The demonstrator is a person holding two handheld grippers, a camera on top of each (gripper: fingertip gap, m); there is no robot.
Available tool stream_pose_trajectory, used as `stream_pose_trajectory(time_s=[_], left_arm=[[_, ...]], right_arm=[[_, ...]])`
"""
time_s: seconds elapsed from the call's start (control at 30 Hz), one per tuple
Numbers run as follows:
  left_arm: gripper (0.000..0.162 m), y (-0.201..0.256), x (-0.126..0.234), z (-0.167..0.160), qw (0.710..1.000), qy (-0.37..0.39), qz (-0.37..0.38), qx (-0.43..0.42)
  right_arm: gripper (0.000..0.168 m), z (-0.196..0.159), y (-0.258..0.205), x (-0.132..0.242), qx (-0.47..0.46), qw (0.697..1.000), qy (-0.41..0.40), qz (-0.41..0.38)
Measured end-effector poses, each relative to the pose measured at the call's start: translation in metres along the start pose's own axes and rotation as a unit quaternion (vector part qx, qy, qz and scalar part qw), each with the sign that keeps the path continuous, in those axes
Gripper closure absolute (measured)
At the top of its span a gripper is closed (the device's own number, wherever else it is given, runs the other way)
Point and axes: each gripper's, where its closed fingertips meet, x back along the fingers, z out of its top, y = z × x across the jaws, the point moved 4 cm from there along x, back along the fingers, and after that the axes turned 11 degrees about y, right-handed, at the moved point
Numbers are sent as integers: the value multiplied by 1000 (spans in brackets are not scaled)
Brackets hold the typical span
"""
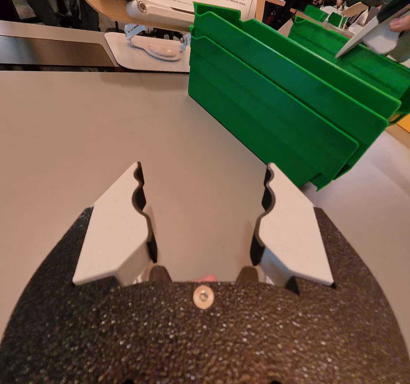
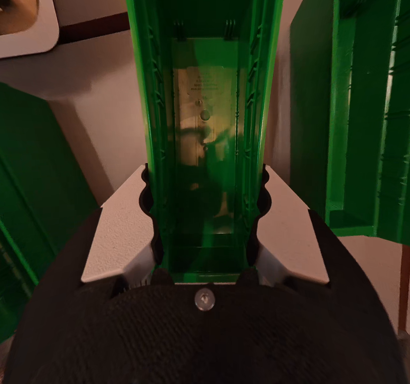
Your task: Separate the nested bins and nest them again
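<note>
Left gripper (image 1: pixel 203 173) jaws wide, empty, over the counter (image 1: pixel 66 129); nested bins (image 1: pixel 277 107) upper right. Right gripper (image 2: pixel 205 173) jaws clamp a green bin (image 2: pixel 205 129) at centre frame.

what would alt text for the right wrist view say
The right gripper is closed on the two long sides of a narrow green bin, seen from its open top down to its floor. Another green bin sits to the right and more green plastic at the left, on a grey table.

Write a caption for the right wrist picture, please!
Right tool grips a green bin between two more bins.
</note>
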Motion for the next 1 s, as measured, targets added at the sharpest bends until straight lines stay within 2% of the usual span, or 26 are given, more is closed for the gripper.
stream_pose_trajectory(time_s=[0.3,0.53,0.57,0.63,0.67,0.77,0.83,0.9,0.93,1.0], left_arm=[[55,6,-7,-11,999,-35,3,-25],[51,13,-6,0,1000,-16,9,-21],[51,14,-5,2,1000,-15,11,-22],[51,15,-2,7,1000,-10,16,-19],[51,16,-1,10,1000,-6,19,-15],[51,26,-1,20,1000,13,22,1],[52,38,-7,29,1000,5,10,1],[55,47,-20,35,999,-51,8,-15],[56,50,-27,37,995,-91,10,-25],[55,58,-40,46,986,-161,16,-30]], right_arm=[[61,-15,-8,-31,34,999,12,0],[51,-23,-12,-35,45,999,24,12],[48,-24,-14,-34,49,998,20,17],[20,-18,-11,-28,67,997,43,0],[14,-12,-8,-21,77,995,65,-11],[13,2,-11,11,106,985,137,10],[13,8,-5,40,170,965,201,-10],[15,8,2,72,242,929,276,-51],[20,4,5,86,274,907,313,-68],[41,-12,8,109,330,852,395,-97]])
